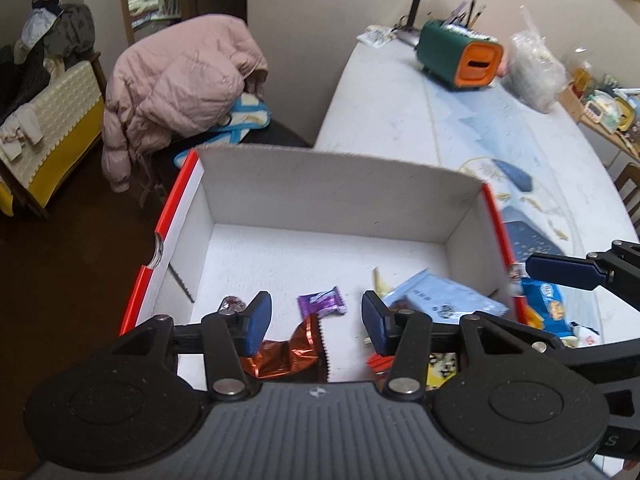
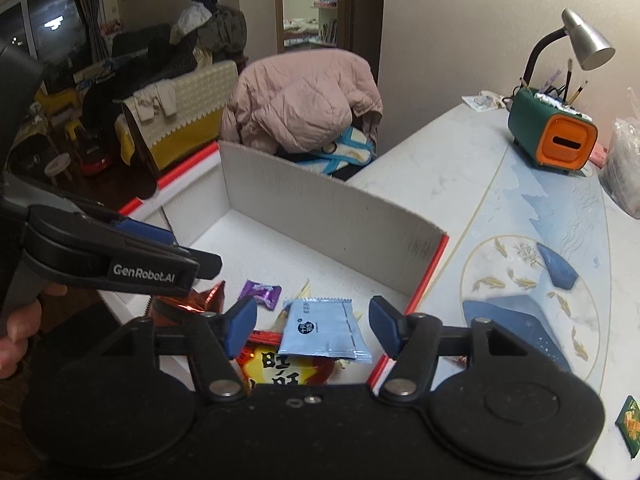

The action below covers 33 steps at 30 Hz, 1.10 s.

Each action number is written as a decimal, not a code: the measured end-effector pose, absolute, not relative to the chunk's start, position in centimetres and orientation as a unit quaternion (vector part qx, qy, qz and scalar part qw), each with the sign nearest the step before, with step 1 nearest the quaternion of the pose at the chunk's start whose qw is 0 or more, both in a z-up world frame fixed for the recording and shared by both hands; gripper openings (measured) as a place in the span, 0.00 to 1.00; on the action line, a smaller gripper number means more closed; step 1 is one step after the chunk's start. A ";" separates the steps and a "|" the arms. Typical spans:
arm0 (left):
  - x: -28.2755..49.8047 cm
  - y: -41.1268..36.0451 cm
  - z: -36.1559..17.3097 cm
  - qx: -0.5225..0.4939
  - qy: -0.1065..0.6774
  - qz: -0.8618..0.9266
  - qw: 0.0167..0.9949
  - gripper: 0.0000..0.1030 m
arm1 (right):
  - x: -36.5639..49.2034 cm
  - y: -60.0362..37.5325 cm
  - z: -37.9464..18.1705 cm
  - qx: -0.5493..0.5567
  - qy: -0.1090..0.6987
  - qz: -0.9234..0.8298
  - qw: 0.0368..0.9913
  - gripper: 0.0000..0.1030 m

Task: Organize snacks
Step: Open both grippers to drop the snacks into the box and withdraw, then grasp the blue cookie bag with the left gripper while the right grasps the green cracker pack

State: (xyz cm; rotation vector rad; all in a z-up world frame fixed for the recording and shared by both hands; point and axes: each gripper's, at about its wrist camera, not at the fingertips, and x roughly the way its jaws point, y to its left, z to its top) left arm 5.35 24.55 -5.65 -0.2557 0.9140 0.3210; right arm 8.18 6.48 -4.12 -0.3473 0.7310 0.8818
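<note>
both my left gripper (image 1: 316, 318) and right gripper (image 2: 313, 322) hung wide, empty, over the box (image 1: 332, 192); best fetch the blue packet (image 1: 546, 300) outside next.

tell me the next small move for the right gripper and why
Probably swing the right gripper right and down toward the green packet lying on the table outside the box. Its jaws are open and empty, and the light blue packet and purple candy already lie inside.
</note>
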 end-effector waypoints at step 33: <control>7.0 11.1 -1.9 -0.109 0.359 0.058 0.925 0.71 | 10.0 -12.7 -0.7 -0.036 0.284 0.367 0.885 1.00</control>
